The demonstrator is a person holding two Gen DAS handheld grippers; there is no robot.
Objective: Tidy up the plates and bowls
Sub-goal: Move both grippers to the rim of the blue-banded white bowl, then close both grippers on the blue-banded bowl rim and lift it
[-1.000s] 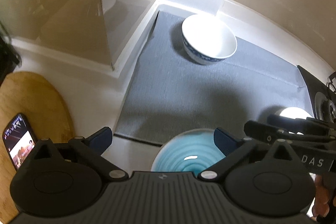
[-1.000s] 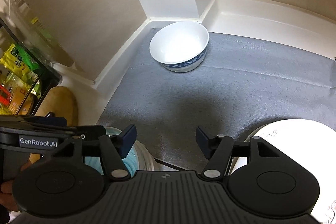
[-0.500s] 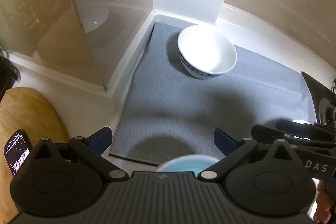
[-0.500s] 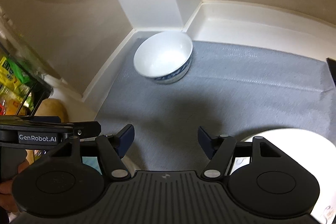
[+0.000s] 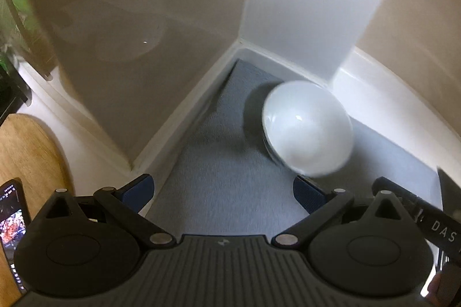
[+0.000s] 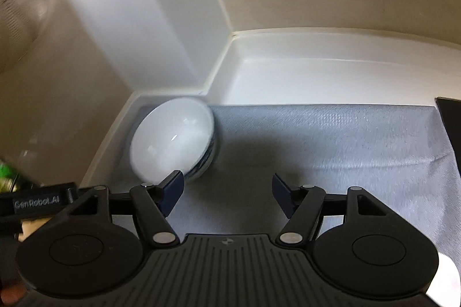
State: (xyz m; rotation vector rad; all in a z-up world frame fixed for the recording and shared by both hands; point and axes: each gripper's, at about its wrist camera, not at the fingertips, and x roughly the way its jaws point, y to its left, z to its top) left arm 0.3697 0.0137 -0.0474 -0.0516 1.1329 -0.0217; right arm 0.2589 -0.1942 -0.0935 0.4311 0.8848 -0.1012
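A white bowl [image 5: 308, 131] with a blue pattern on its outside sits upright on a grey mat [image 5: 230, 186]. It is in the mat's far corner, close to where the white walls meet. The pictures are blurry, so the pattern is hard to make out.

The left gripper [image 5: 223, 189] points down at the mat. Its two blue-tipped jaws are spread wide, with only bare mat between them. The bowl is just past its right jaw and is not held.

The right gripper [image 6: 227, 187] also has its jaws apart and nothing in them. In the right wrist view, the bowl [image 6: 173, 142] is up beside its left jaw, and I cannot tell if they touch.

At the left edge of the left wrist view, a phone [image 5: 13, 223] with a lit screen lies on a round wooden board [image 5: 31, 151], off the mat.
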